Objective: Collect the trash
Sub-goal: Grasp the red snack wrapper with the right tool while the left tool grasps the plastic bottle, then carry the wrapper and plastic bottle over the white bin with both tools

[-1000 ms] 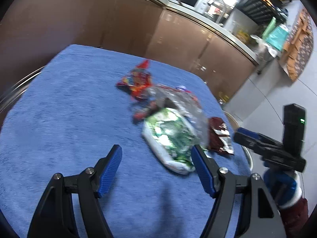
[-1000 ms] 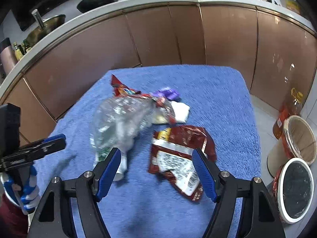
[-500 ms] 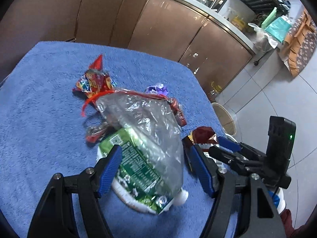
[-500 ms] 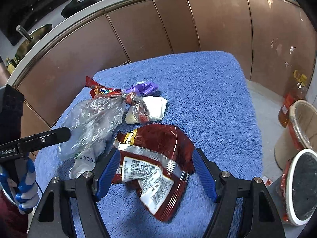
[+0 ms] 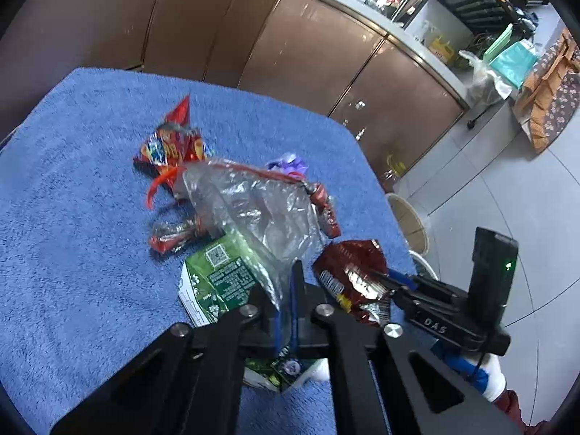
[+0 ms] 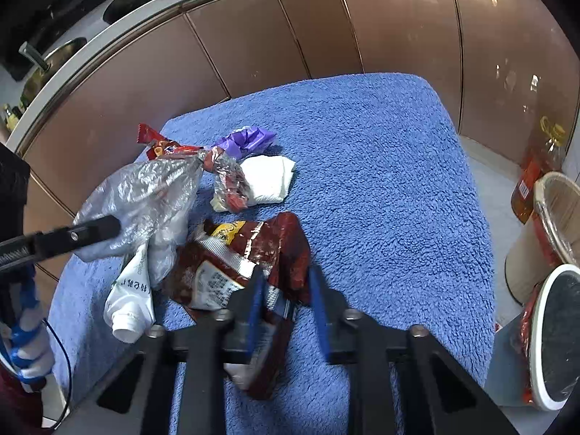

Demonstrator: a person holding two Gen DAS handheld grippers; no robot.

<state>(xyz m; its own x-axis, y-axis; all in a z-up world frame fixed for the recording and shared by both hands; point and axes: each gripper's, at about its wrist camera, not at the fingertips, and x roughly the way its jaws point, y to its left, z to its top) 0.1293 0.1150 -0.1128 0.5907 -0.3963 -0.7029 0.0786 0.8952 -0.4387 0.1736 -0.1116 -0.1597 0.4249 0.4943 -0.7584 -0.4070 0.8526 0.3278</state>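
- The desk (image 6: pixel 380 181) is covered with a thick blue terry cloth, nubbly and soft, and the trash lies in a loose heap toward its near left part.
- The left gripper (image 5: pixel 286 311) has just been closing; its blue-padded jaws now stand almost together, pinching a fold of the clear plastic bag (image 5: pixel 253 199) — thin, crinkled film with a red strip along its mouth.
- Under that film sits a flattened green and white carton (image 5: pixel 217 282) with a round white spout; in the right wrist view the spout points toward the near edge of the cloth.
- The right gripper (image 6: pixel 286 308) has also just been closing, and its jaws sit narrow, with the lower end of the dark red foil snack bag (image 6: pixel 250 253) between them. The left pad presses on the foil; whether the right pad touches it I cannot tell.
- That foil bag is glossy and creased, with a white printed label panel, and lies just beside the carton.
- Farther back on the cloth: a crumpled red snack wrapper (image 5: pixel 170 148), a scrunched purple wrapper (image 6: pixel 246 139) and a folded white tissue (image 6: pixel 268 179), close together.
- Off the right edge, on the floor, stands a round woven bin (image 6: pixel 558 214).
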